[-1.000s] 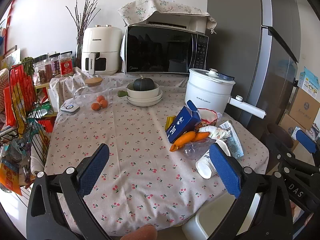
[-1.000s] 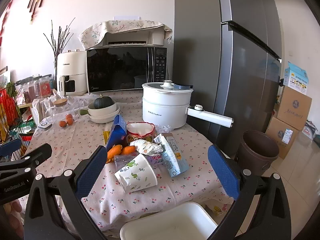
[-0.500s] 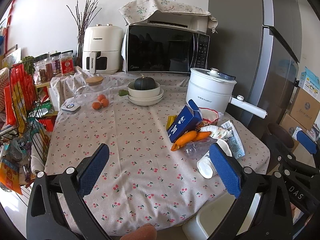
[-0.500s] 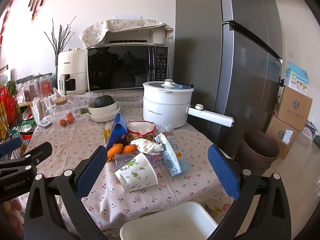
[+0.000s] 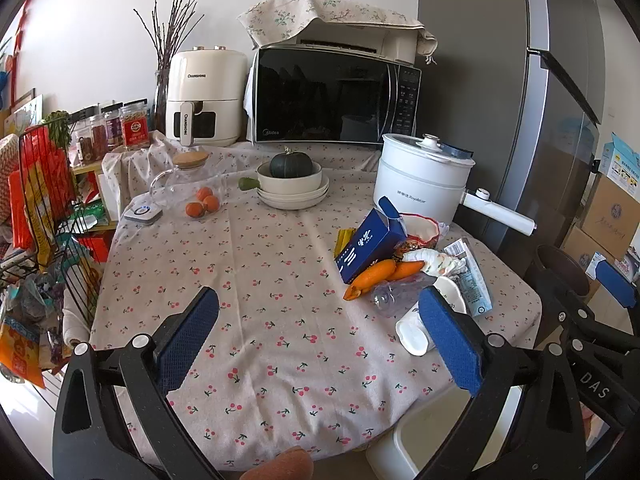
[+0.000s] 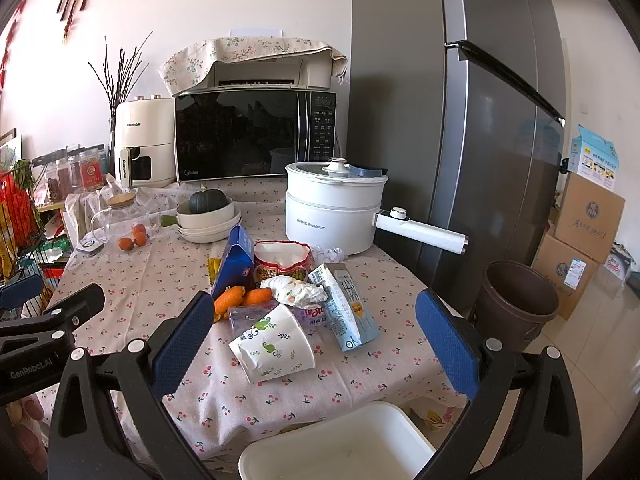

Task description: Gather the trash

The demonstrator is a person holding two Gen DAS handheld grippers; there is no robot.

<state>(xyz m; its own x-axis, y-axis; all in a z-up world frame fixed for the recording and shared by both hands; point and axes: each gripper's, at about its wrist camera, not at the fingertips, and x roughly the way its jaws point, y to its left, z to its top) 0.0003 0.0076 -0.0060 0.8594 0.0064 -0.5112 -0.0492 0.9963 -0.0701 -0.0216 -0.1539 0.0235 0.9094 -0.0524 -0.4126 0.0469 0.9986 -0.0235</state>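
Both grippers, left [image 5: 318,336] and right [image 6: 314,340], gape wide and hold nothing at the near table edge; the trash pile, paper cup [image 6: 274,344] nearest, lies right, bin [image 6: 516,304] far right

The tablecloth [image 6: 132,280] is pale beige, dotted all over with little red cherries; the paper cup [image 6: 274,344] is white with green leaf and bird prints; two carrots [image 6: 244,296] are bright orange beside a deep blue carton [image 6: 236,264]; the milk carton [image 6: 350,308] is light blue and white; the bin [image 6: 516,304] is dark brown; the gripper pads [image 6: 180,340] are blue on black frames.
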